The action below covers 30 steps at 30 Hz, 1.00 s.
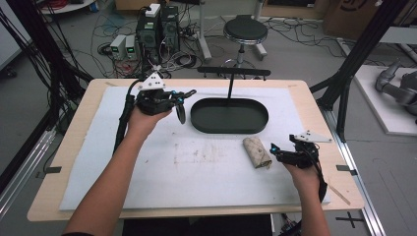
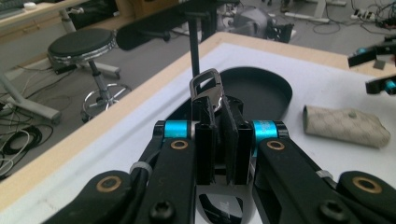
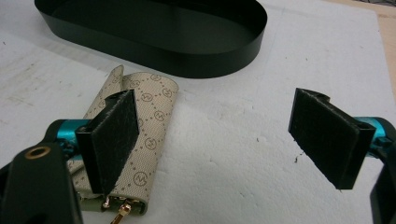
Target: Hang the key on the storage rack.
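Note:
My left gripper point(image 1: 179, 100) hovers above the white mat, left of the black oval tray point(image 1: 231, 132). Its jaws are shut on a small dark item with a silver metal clasp point(image 2: 208, 86) that sticks up past the fingertips point(image 2: 204, 140). The tray point(image 2: 261, 72) lies just beyond it, with a thin black T-shaped stand point(image 1: 230, 86) rising from it. A beige patterned pouch point(image 1: 256, 151) lies on the mat in front of the tray's right end. My right gripper point(image 1: 278, 152) rests just right of the pouch point(image 3: 154, 126), jaws open, one pad point(image 3: 114, 140) beside the pouch and nothing between them.
A white foam mat point(image 1: 196, 167) covers most of the wooden table point(image 1: 64, 147). Beyond the far edge stand a black stool point(image 1: 245, 30), computer boxes point(image 1: 157, 29) and loose cables on the floor. Black frame posts point(image 1: 354, 59) rise at the right.

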### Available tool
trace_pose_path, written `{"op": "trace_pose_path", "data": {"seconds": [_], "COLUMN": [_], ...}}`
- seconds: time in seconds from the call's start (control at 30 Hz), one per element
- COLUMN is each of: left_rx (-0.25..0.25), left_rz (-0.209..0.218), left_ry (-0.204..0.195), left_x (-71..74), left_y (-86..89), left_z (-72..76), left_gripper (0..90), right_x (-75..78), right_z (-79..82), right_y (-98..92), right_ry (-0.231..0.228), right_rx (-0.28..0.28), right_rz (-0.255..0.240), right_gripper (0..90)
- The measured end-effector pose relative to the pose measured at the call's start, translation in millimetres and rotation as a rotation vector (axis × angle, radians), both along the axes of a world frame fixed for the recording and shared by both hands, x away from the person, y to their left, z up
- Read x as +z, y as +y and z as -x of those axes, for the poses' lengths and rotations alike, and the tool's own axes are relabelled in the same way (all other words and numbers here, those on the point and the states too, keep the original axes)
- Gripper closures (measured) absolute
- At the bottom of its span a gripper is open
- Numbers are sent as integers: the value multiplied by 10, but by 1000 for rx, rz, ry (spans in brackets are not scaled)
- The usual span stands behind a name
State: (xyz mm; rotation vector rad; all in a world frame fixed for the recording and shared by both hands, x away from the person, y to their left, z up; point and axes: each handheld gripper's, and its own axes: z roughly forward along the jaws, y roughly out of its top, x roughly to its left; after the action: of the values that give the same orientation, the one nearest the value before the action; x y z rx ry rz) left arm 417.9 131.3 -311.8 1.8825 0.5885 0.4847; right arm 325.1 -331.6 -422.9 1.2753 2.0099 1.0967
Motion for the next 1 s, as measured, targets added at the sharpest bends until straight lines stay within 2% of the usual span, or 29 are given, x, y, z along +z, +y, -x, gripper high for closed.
{"op": "trace_pose_path", "data": {"seconds": [0.3,0.5,0.8,1.0], "left_rx": [27,41,60,68], "left_rz": [3,-9,-21,-56], "left_ry": [-10,0,8,18], "left_x": [127,167,150,58], "left_y": [-179,-271,-392,-492], "left_z": [-269,-418,-546,-588], "left_gripper": [838,839,838,837], "right_x": [-13,-13,-23,-28], "right_z": [9,17,11,13], "right_y": [-36,-64,-79,-93], "right_ry": [0,0,3,5], "right_rx": [-7,-14,-15,-19], "right_rz": [1,-6,-8,-10], "right_gripper": [167,167,167,167]}}
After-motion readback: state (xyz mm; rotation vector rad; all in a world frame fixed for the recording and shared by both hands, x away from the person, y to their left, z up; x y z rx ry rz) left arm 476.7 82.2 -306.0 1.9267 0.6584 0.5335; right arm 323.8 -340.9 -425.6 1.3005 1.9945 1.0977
